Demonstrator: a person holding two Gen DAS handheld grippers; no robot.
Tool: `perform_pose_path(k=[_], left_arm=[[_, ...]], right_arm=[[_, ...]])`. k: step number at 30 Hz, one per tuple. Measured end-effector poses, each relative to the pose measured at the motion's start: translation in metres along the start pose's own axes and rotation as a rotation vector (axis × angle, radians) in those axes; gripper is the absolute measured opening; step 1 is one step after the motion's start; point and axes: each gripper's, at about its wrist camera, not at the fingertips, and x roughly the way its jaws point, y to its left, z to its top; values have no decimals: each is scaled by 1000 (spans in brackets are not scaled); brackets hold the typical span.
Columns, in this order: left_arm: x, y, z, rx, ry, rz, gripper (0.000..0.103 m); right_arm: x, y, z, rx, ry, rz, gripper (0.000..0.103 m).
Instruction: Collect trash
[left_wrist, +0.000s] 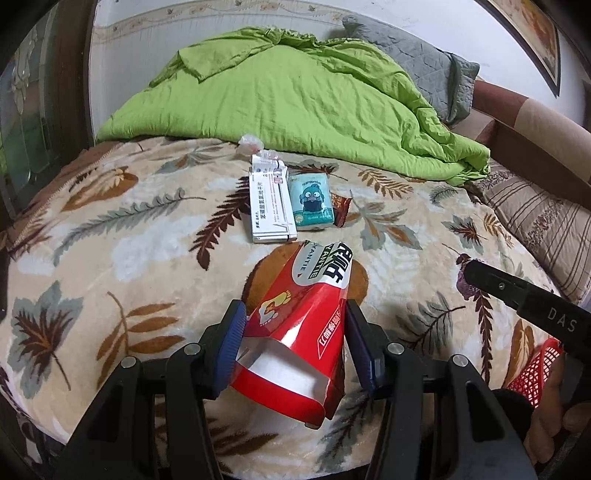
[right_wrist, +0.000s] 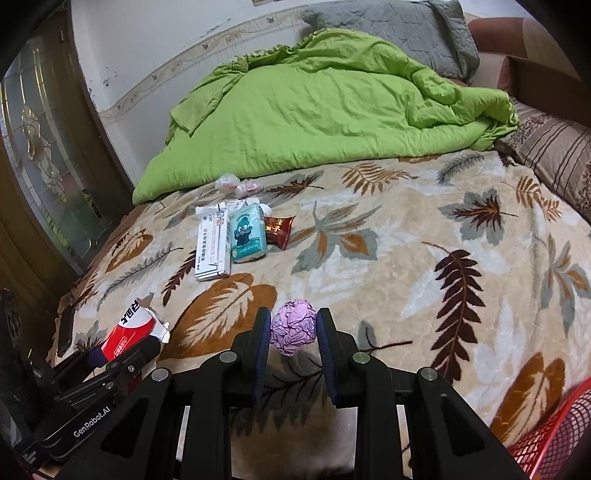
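Domestic bedroom: bed covered by a leaf-patterned blanket (right_wrist: 406, 258), crumpled green duvet (right_wrist: 314, 110) and grey pillow (right_wrist: 399, 29) at its far edge, wall border behind.

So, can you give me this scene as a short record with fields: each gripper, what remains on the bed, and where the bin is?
left gripper: shut on red pouch
right gripper: shut on purple wad
on blanket: white box, tissue pack, brown wrapper, clear plastic scraps
red basket: low right, at bed edge
behind: green quilt
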Motion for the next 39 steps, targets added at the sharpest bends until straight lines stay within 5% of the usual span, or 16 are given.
perform_pose_path(k=[14,39], left_arm=[[27,-8,9,25,-6,-9,53],[25,-10,4,19,-10,-15,54]], right_arm=[[22,-6,2,29,66,52,27],[7,-5,3,38,49,69,27]])
